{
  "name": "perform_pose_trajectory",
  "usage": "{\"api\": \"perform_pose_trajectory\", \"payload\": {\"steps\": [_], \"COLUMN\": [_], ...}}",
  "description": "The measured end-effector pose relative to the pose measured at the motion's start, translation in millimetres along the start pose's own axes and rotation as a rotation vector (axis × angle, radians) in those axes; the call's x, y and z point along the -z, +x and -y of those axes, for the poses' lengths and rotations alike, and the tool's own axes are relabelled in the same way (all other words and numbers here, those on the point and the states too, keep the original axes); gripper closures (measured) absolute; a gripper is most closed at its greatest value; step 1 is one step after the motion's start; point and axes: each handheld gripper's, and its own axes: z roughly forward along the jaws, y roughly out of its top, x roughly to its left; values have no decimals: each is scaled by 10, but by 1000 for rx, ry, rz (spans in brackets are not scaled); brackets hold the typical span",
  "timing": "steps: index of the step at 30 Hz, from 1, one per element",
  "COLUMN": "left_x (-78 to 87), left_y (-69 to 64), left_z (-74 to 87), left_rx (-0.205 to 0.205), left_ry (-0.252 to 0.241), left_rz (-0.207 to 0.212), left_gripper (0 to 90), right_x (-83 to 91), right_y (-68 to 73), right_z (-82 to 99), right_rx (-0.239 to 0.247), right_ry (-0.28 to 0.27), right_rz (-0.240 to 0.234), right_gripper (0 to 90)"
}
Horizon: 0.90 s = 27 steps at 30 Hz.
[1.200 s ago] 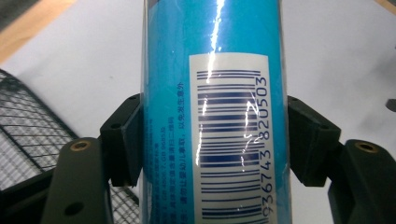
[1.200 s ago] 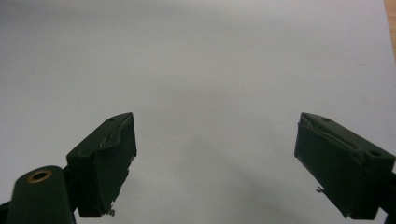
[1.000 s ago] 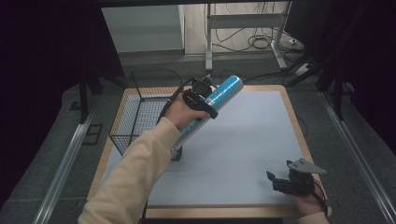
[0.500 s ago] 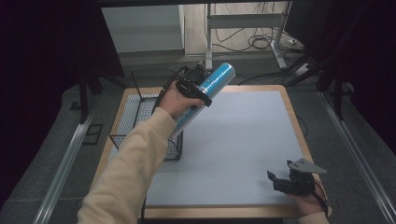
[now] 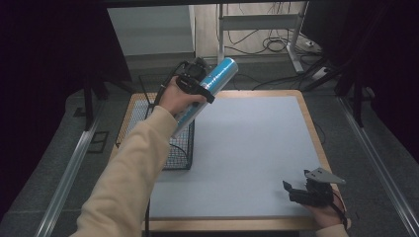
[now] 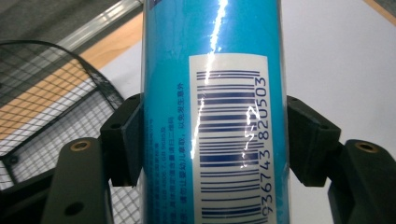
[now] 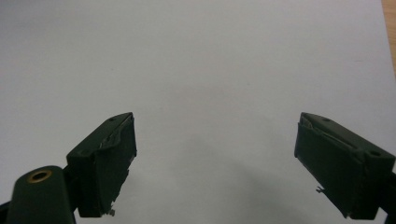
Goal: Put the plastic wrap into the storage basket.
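Where the left gripper (image 5: 197,85) is raised above the far left part of the table, a blue cylindrical can (image 5: 207,94) is clamped between its two jaws, which press on opposite sides of the can's body. Seen from the high view, the can's long axis is tilted: its upper end points up and away from the person, past the gripper, while its lower end slants down toward the black wire basket (image 5: 163,133) beneath the hand. White lettering runs along the can's side in that view but is too small to be read.

Along the left gripper view, the can (image 6: 212,112) rises straight up between the jaws. A white barcode label (image 6: 229,140) is turned toward the camera, with the digits 936743 820503 printed sideways along its edge; small lines of fine print beside it cannot be read. The wire basket (image 6: 46,102) lies to the left of the jaws.

Near the table's front right corner, the right gripper (image 5: 309,190) is held low, its jaws spread wide with nothing between them (image 7: 215,158), above the pale grey table mat (image 7: 196,56).
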Motion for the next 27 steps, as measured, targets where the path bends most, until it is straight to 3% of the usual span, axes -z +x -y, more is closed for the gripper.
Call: {"api": "perform_pose_trajectory", "payload": {"steps": [6,10,19,27], "left_x": [-8,-53,-250,-504], "left_y": [219,292,461,622], "left_z": [11,35,157,302], "left_rx": [27,35,48,83], "left_ry": [-1,5,25,67], "left_rz": [-30,-47,-63,-85], "left_gripper": [321,321,320,321], "right_x": [-9,-4,-3,-4], "right_y": [-8,-13,-14,-11], "right_z": [5,4,3,6], "right_rx": [3,6,9,10], "right_ry": [0,-3,-5,-4], "right_rz": [1,8,13,14], "right_gripper": [133,133,133,134]}}
